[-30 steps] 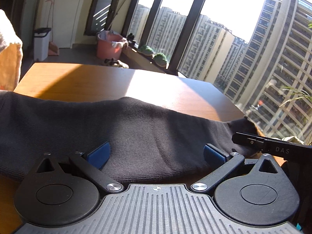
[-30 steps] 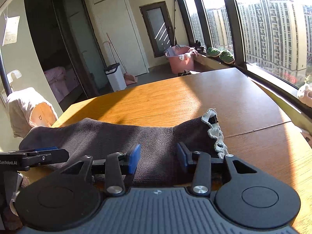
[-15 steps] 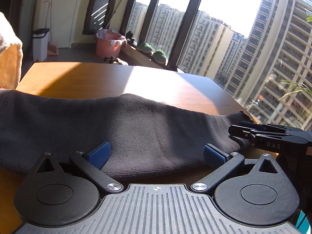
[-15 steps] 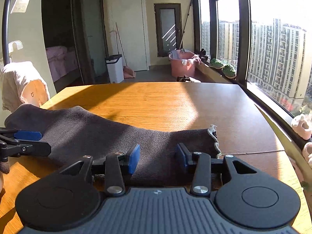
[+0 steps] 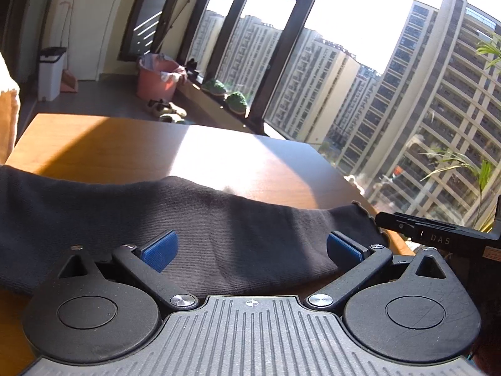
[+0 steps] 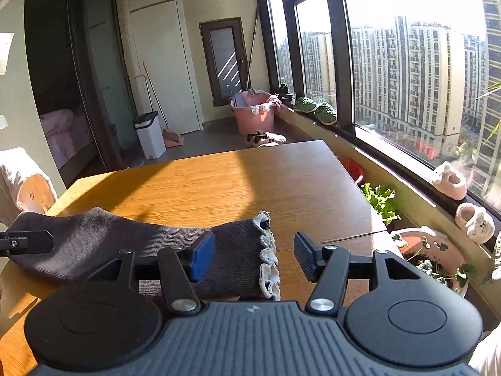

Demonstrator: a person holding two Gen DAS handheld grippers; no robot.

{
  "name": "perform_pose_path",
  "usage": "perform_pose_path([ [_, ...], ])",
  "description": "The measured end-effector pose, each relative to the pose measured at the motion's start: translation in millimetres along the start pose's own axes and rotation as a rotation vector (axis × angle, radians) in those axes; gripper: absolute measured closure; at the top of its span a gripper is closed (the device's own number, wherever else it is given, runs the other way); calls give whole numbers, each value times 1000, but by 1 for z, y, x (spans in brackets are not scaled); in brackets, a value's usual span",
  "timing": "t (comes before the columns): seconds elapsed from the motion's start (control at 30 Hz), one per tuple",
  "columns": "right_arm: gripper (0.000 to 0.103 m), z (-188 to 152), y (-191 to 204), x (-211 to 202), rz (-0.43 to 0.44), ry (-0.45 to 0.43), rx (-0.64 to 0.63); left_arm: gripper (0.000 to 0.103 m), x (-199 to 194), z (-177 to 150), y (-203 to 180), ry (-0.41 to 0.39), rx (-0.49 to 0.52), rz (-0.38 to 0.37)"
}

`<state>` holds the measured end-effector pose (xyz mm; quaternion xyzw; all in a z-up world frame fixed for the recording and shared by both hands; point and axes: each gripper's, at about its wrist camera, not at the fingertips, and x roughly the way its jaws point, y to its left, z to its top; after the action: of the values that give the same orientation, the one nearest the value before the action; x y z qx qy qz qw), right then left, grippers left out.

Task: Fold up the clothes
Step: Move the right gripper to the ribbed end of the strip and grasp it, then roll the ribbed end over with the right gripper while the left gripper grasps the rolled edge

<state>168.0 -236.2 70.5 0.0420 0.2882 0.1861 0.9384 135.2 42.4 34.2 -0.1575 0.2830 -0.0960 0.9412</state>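
Right wrist: right tongs (image 6: pixel 253 258) opening over grey garment (image 6: pixel 125 244); left tongs (image 5: pixel 250 247) wide, seemingly not gripping.

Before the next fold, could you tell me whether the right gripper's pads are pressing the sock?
Apart: in the right wrist view, the right gripper is opening, pads clear of the sock.

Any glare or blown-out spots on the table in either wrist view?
Left wrist: a blown-out sun patch on the table just beyond the garment; sky clipped. Right wrist: table sunlit with a soft shadow band, no glare; window overexposed.
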Motion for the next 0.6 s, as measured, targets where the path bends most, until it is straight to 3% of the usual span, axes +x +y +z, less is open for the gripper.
perform_pose_path([
  [0.1, 46, -6, -16, 7, 7, 34, 101, 0, 19, 9, -24, 23, 37, -17],
  [0.17, 50, -13, -24, 15, 55, 63, 174, 1, 40, 7, -39, 62, 58, 17],
  [0.27, 76, -22, -32, 23, 133, 76, 265, 3, 53, 3, -45, 103, 25, 10],
  [0.33, 90, -16, -27, 19, 123, 30, 211, 3, 57, 2, -46, 118, 10, 1],
  [0.43, 92, -9, -6, 15, 140, -2, 80, 5, 57, 5, -49, 118, 31, 26],
  [0.5, 92, -4, 11, 12, 159, -14, -19, 20, 60, 12, -51, 130, 14, 13],
  [0.6, 92, -10, 38, 16, 172, 14, -149, 27, 71, 26, -55, 159, -35, -30],
])
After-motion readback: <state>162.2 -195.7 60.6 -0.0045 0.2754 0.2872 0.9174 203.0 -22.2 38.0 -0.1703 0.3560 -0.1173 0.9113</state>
